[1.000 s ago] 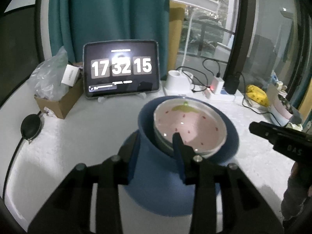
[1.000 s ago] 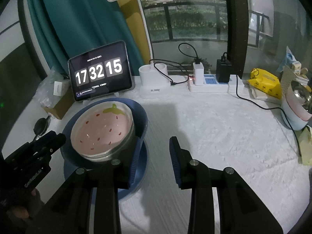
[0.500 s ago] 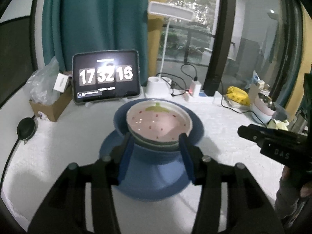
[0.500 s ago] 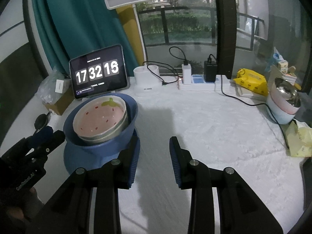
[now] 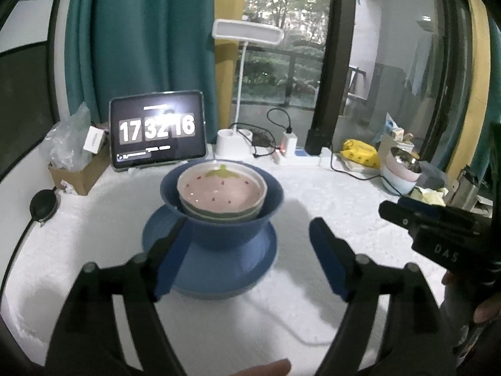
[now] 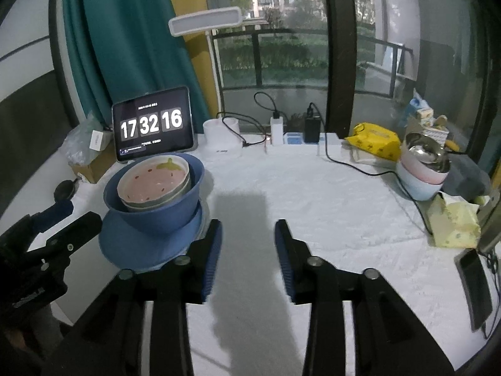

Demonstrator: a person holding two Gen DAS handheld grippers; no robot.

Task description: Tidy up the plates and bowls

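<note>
A stack stands on the white cloth: a blue plate at the bottom, a blue bowl on it, and a pink strawberry bowl nested on top with a grey bowl under it. My left gripper hangs just in front of the stack. Its jaws are opening and no pad presses on anything. My right gripper is to the right of the stack, over bare cloth. Its jaws are opening too, with nothing between them. Each gripper also shows in the other's view: the right gripper and the left gripper.
A tablet showing a clock, a desk lamp and a power strip line the back edge. A cardboard box sits at the left. At the right are stacked bowls, a yellow packet, tissues and a phone.
My left gripper let go of the blue bowl's wall, drew back and spread wide. My right gripper pulled back from the stack and widened a little. The stack stays put.
</note>
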